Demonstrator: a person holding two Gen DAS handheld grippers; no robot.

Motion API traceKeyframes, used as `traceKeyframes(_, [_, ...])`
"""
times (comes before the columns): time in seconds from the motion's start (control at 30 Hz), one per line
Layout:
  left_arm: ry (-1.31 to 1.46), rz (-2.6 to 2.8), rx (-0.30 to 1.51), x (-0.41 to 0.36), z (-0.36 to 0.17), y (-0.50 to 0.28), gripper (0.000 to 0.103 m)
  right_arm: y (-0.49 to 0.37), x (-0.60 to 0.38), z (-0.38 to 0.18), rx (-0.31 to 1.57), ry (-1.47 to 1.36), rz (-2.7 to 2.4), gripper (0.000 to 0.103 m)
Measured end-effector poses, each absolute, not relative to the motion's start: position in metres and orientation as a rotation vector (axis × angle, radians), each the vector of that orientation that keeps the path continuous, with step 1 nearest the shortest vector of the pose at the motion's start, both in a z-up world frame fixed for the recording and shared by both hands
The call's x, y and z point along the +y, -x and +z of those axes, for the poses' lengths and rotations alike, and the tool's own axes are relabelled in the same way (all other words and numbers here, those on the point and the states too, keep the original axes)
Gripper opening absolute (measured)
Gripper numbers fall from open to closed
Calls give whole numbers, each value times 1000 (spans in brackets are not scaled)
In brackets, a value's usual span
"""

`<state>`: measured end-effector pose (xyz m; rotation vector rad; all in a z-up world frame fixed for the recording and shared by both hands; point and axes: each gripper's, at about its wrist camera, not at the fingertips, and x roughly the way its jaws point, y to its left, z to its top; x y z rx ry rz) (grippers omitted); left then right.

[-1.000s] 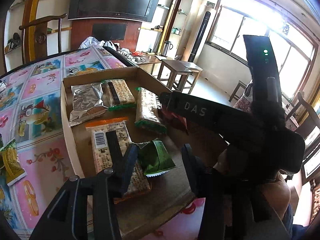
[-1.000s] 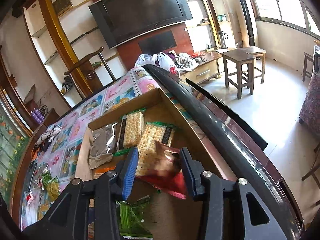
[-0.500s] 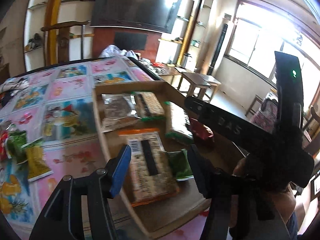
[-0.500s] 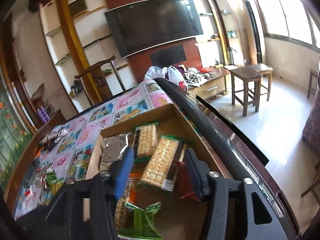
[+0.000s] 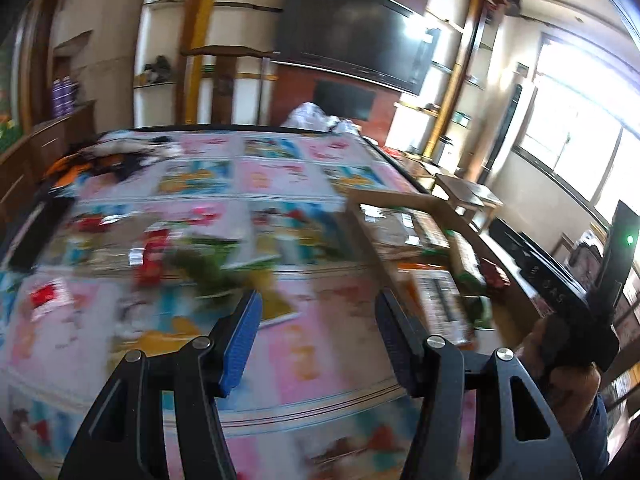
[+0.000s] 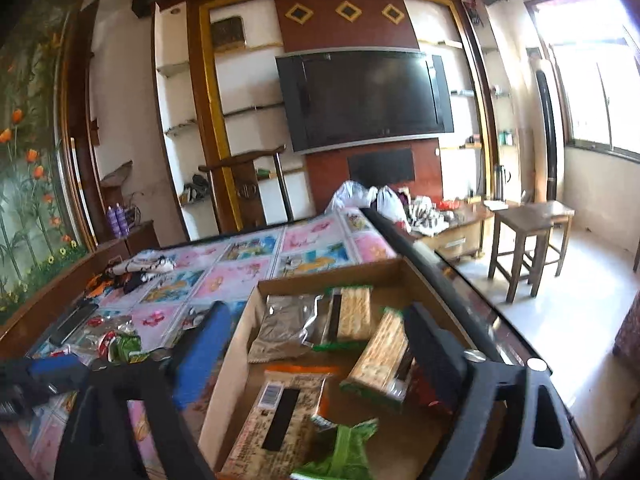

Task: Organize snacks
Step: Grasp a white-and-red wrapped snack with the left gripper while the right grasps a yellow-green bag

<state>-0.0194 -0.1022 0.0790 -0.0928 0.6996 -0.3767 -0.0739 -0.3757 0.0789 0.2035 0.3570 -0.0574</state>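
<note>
A shallow cardboard box on the table holds a silver packet, two green-edged cracker packs, an orange-edged cracker pack, a green packet and a red packet. My right gripper hovers over the box with its jaws opening and nothing gripped. The red packet lies on the box floor beside its right finger. My left gripper is open and empty above the tablecloth, left of the box. Loose snacks lie blurred ahead of it.
The patterned tablecloth covers the table up to its dark right edge. A dark flat object and crumpled cloth lie at the far left. A person's hand holds the right gripper. Stools stand on the floor.
The right gripper let the red packet drop into the box and spread its jaws. The left gripper left the green packet in the box and swung left over the tablecloth.
</note>
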Motion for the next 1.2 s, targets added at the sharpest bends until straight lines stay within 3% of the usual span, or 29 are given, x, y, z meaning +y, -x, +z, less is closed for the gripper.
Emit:
traceKeyframes(0.1, [107,-309,693,-55,83,22,58,76,-366,83,370,-251,-10,72])
traceKeyframes(0.33, [169,-126,754,58,74,13,59,63,-294,97,506,-207,226,72])
traceKeyframes(0.5, [266,-79,840,126,64,-5,59,35,-254,78,664,-268,334,73])
traceKeyframes(0.63, [271,-66,888,148,58,-21,60,9,-226,59,760,-219,313,73])
traceKeyframes(0.97, [107,-106,926,131,45,-51,81,-43,-192,25,868,-102,257,73])
traceKeyframes(1.03, [57,-115,941,127,40,-58,81,-46,-186,22,868,-75,250,73])
traceKeyframes(1.07, [35,-122,947,125,38,-60,81,-47,-185,20,869,-63,243,71])
traceKeyframes(1.13, [-13,-152,965,122,33,-64,82,-50,-183,13,883,-44,242,55])
traceKeyframes(1.17, [-40,-162,972,119,31,-66,82,-52,-182,9,900,-41,249,42])
traceKeyframes(1.2, [-73,-167,977,117,28,-66,82,-50,-183,9,884,-37,250,38])
